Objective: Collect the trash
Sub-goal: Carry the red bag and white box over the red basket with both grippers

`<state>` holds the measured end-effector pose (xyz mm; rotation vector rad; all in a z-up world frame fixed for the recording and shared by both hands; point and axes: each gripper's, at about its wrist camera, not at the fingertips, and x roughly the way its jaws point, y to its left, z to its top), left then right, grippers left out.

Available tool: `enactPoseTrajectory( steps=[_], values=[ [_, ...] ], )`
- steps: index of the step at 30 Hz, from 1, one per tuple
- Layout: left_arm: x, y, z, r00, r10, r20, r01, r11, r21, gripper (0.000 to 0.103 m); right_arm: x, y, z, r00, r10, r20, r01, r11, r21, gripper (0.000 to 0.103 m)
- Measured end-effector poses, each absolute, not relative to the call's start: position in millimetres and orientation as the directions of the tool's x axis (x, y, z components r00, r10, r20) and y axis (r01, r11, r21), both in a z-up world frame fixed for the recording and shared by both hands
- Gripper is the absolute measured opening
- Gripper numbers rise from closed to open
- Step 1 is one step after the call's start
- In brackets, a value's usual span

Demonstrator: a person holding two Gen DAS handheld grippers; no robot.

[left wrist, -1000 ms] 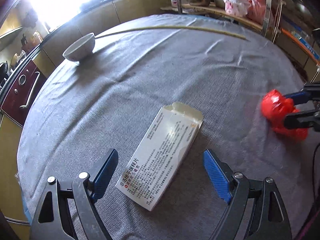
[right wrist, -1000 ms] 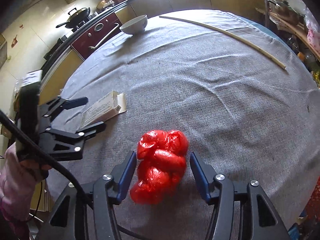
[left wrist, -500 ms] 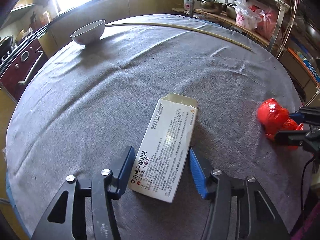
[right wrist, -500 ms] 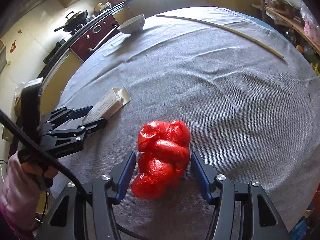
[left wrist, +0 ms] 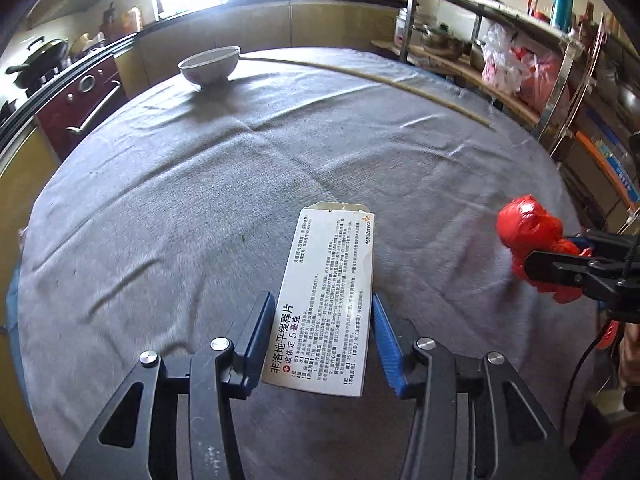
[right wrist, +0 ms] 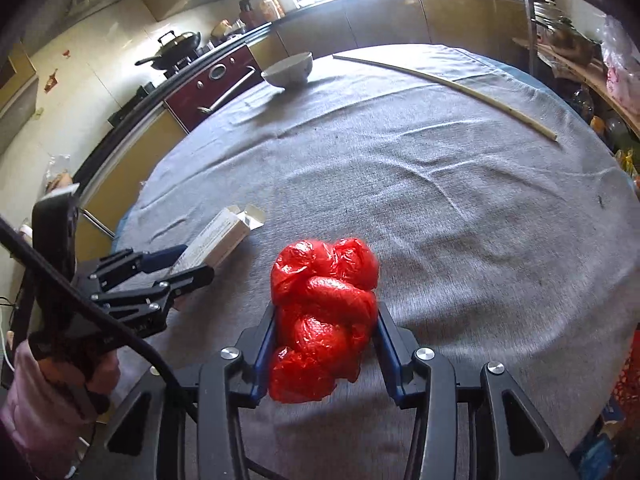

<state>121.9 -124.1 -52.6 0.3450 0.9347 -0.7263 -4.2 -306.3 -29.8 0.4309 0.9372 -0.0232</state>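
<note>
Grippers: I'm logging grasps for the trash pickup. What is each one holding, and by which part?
Left gripper: white medicine box, by the long sides near its closed end. Right gripper: red plastic bag, pinched across its lower half.

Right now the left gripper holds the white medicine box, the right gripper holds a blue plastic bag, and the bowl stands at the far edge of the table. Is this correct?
Not quite: the plastic bag in the right gripper is red, not blue, as the right wrist view shows. The left gripper does hold the white medicine box, and the bowl stands at the far edge.

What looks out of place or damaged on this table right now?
The medicine box has its far end flap torn open. A crumpled red plastic bag is loose litter. A long thin stick lies across the cloth near the bowl.
</note>
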Motion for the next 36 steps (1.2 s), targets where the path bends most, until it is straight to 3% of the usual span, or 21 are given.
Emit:
enactPoseTrajectory(
  steps=[17,36],
  values=[
    [6,-133,14,0.601,-0.380,-0.703,0.616,0.781,0.104,0.051,-86,-317,9,0.707,0.170,-0.687,0.191,0.889,0.416,0.047],
    [-61,-133,67,0.782,-0.275,-0.559,0.486,0.830,0.272,0.051,-139,-317,37,0.783,0.162,-0.601,0.162,0.879,0.448,0.047]
  ],
)
